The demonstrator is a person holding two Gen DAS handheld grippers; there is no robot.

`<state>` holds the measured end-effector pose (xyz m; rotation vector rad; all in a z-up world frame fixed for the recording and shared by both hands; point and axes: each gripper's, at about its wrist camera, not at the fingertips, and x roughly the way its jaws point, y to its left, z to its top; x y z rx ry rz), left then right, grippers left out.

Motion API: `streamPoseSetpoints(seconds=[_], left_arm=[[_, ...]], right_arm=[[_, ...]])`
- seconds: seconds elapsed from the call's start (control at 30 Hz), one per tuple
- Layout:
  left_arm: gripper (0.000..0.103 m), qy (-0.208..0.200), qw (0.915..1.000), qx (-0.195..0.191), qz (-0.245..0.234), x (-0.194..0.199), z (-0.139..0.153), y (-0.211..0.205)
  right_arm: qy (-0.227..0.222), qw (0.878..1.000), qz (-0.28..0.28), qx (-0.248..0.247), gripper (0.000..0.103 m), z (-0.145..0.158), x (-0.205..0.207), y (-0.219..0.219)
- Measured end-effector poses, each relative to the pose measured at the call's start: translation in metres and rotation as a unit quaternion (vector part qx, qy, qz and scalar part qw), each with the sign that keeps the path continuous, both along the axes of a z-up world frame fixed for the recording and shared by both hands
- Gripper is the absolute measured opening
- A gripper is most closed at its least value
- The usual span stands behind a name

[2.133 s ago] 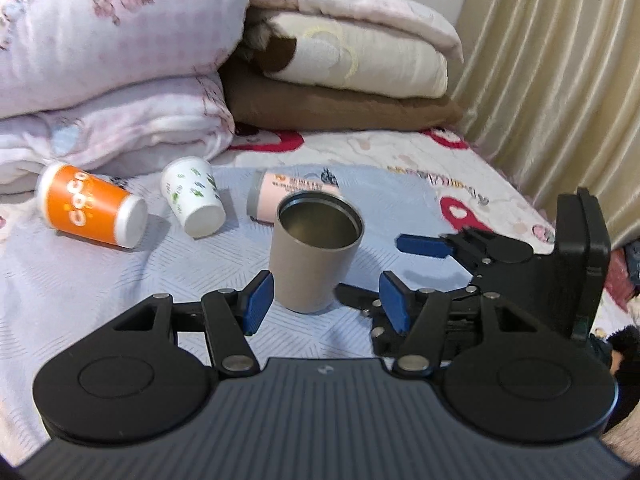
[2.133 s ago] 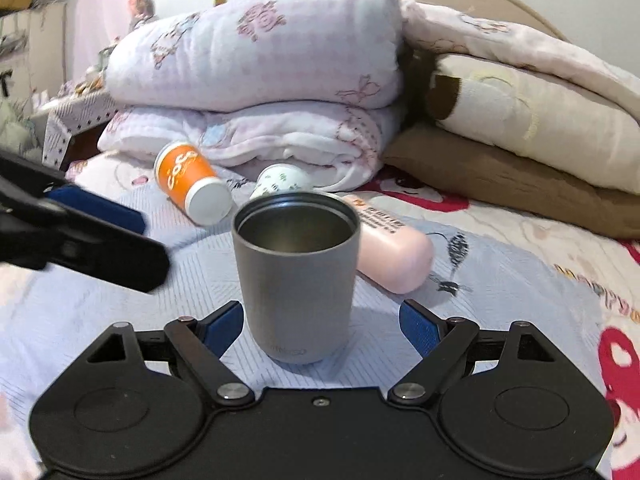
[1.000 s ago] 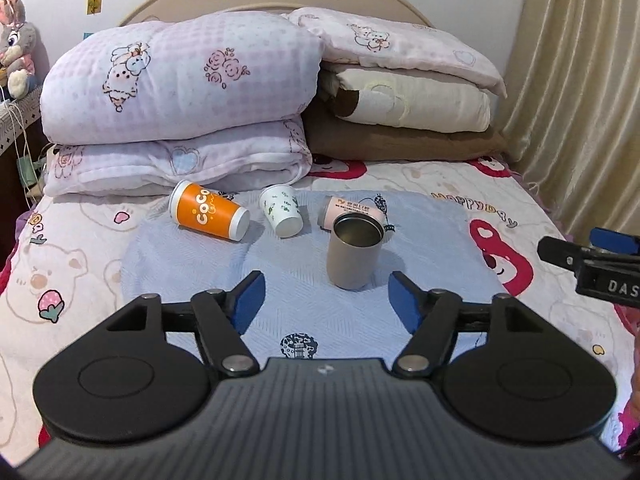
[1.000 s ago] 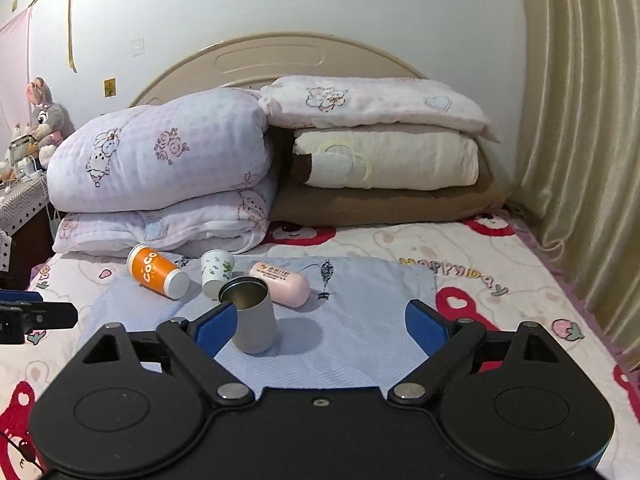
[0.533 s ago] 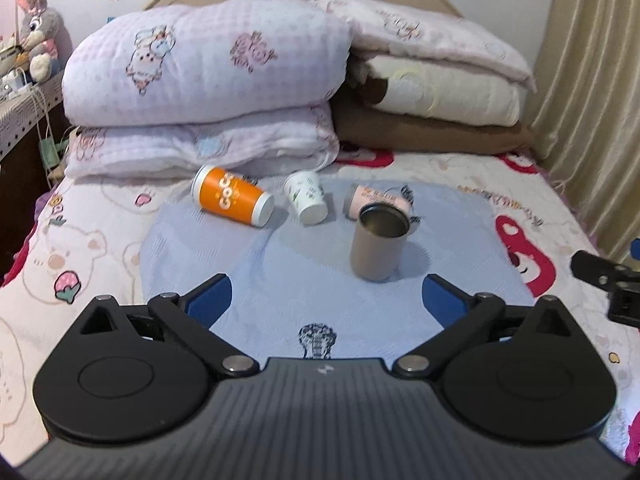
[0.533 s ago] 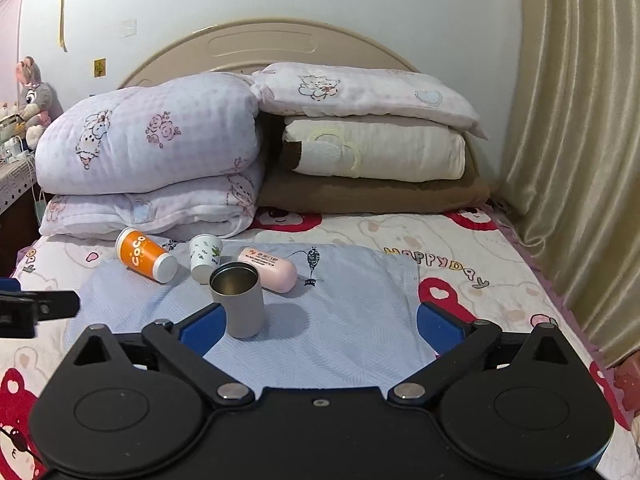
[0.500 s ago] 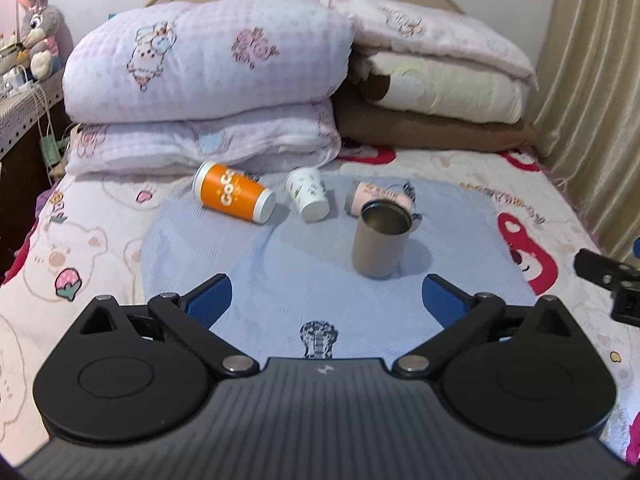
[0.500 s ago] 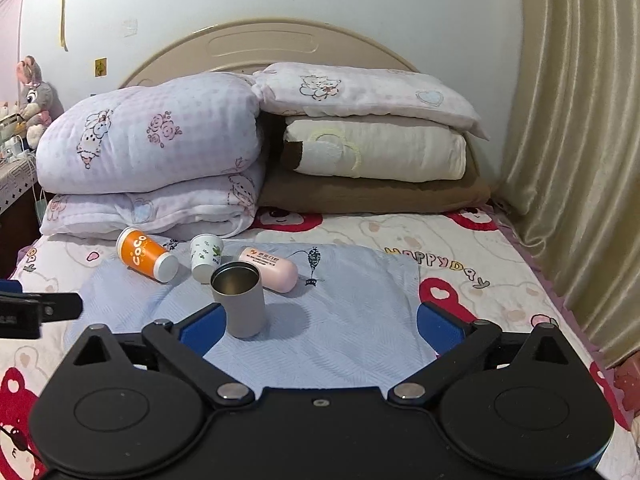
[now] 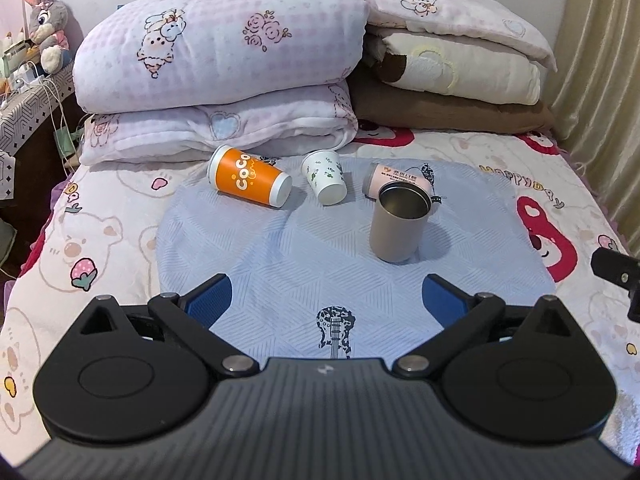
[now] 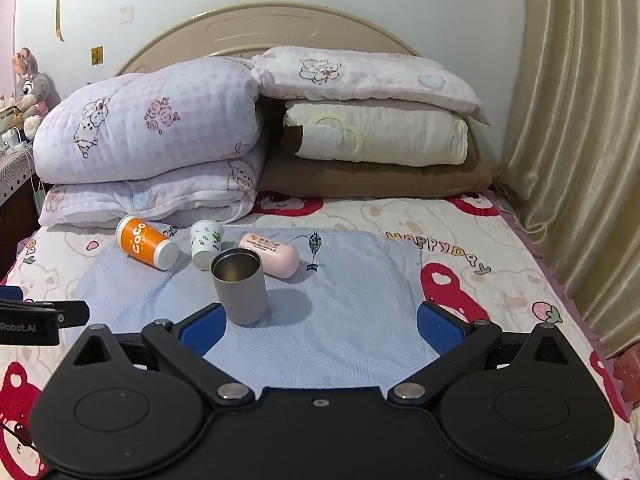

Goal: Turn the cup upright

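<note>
While your left tongs [image 9: 326, 294] hang with their blue pads spread wide and nothing between them, the grey metal cup [image 9: 398, 222] stands well ahead of them and a little to the right of their centre line, clear of both pads. From your right tongs [image 10: 320, 322], which are likewise splayed apart and empty, the same cup [image 10: 240, 286] sits just beyond the left pad [image 10: 202, 328], ahead and to the left of centre, not touching it.

You can see the cup standing upright on its base on the pale blue cloth [image 9: 304, 248] spread over the bed [image 9: 560, 168], mouth upward. It is a plain, straight-sided tumbler, matt grey-beige outside, with a dark rim and a dull steel interior that looks empty. It throws a soft shadow to its right.

Behind it lie three other cups on their sides: the pink cup [image 10: 272, 254] just behind and nearly touching it, the small white cup [image 9: 324, 182] with green sprigs to its left, and the orange cup [image 9: 250, 180] farther left. Stacked quilts [image 10: 148, 144] fill the head of the bed. At the right edge of your left view, a dark part of the other tool pokes in.
</note>
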<state>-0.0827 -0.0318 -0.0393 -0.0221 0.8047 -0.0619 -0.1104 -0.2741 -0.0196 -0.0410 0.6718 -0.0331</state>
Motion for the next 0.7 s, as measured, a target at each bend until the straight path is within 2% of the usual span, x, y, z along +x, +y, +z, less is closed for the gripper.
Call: streamPoseSetpoints(seconds=[0.7], left_arm=[[0.103,0.028,0.9993,0.026,-0.005,0.004,-0.007,-0.004]], right_arm=[[0.030,0.999,-0.026,0.003,0.103,-0.009,0.006,-0.010]])
